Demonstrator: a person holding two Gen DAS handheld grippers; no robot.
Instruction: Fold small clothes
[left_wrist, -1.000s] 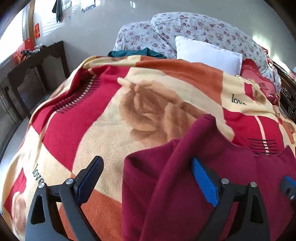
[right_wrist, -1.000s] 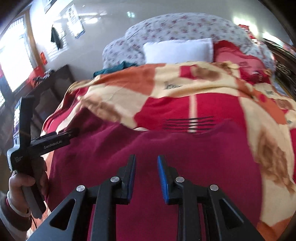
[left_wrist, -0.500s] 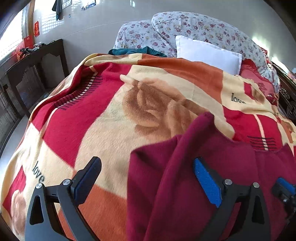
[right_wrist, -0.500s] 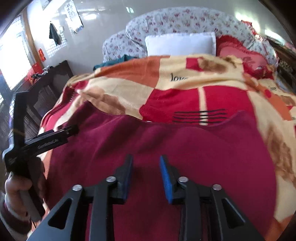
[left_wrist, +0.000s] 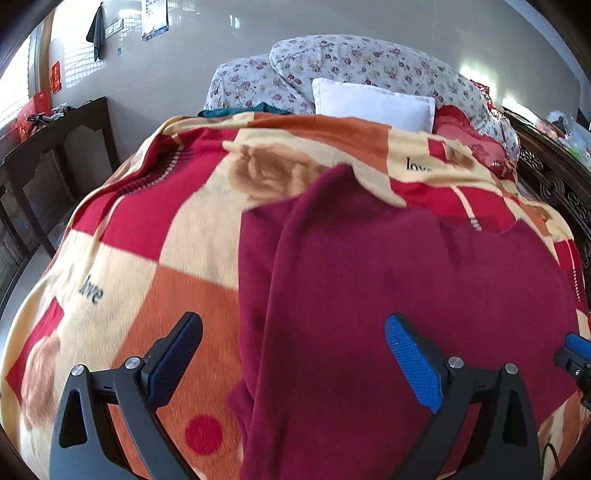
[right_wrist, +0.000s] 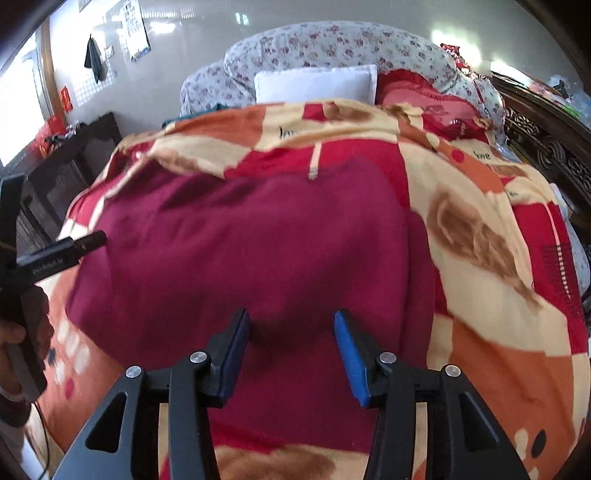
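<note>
Maroon garment (left_wrist: 388, 288) flat on blanket (left_wrist: 184, 236) | right tongs (right_wrist: 291, 350) opening, empty

Both wrist views angled down, close, sharing maroon garment (left_wrist: 388, 295) on blanket (right_wrist: 480, 258)

I was in a bedroom at home. A bed filled nearly all I could see, covered by a fleece blanket (left_wrist: 155, 236) in red, orange and cream squares with roses and the word "love". At twelve o'clock lay a white pillow (left_wrist: 373, 105) against a rolled flowered quilt (left_wrist: 354, 62). At two o'clock stood the carved dark wooden bed frame (right_wrist: 546, 147). At ten o'clock was a dark wooden table (left_wrist: 55, 147) beside a bright window, and a dark cloth (left_wrist: 96, 29) hung on the pale glossy wall at eleven.
</note>
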